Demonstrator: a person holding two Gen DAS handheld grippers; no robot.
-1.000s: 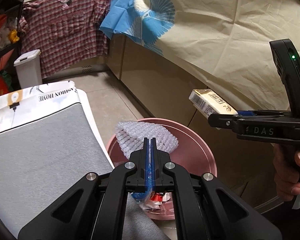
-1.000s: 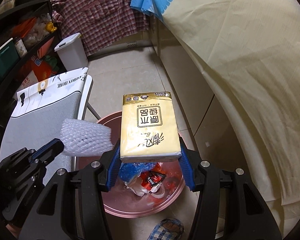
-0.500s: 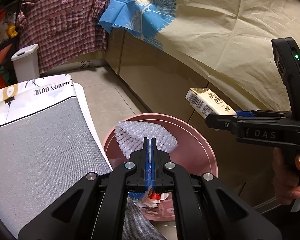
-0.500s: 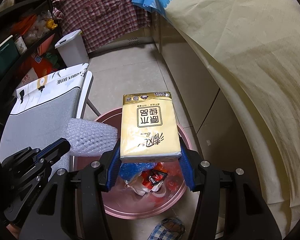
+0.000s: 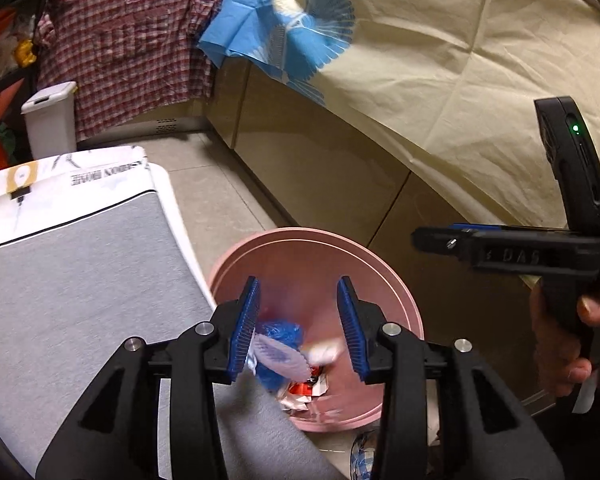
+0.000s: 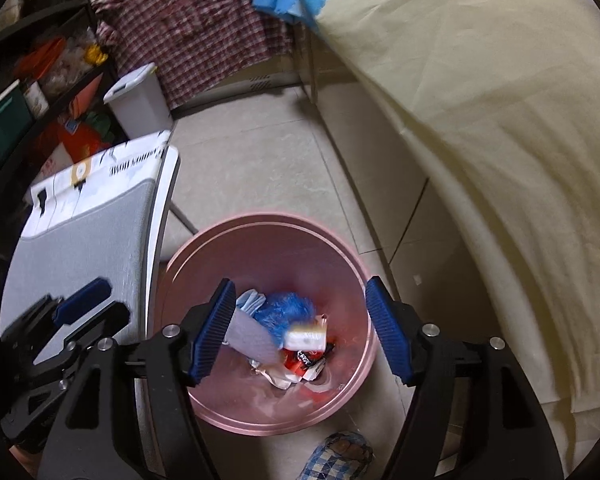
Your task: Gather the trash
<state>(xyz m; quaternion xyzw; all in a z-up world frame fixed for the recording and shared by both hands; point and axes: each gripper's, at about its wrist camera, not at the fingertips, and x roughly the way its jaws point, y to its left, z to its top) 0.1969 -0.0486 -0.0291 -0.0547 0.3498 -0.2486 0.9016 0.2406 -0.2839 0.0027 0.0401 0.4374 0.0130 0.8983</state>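
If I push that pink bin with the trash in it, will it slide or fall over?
The bin would probably slide: it stands on smooth floor tiles. It likely feels light, since only a little trash lies at its bottom. It looks wide and low, so tipping seems unlikely.

Bin (image 6: 352, 280) on floor betw. worktop (image 6: 80, 248), left, and draped bed (image 6: 500, 120), right; tissue pack (image 6: 306, 336), foam wrap (image 6: 252, 338) inside w/ other trash.
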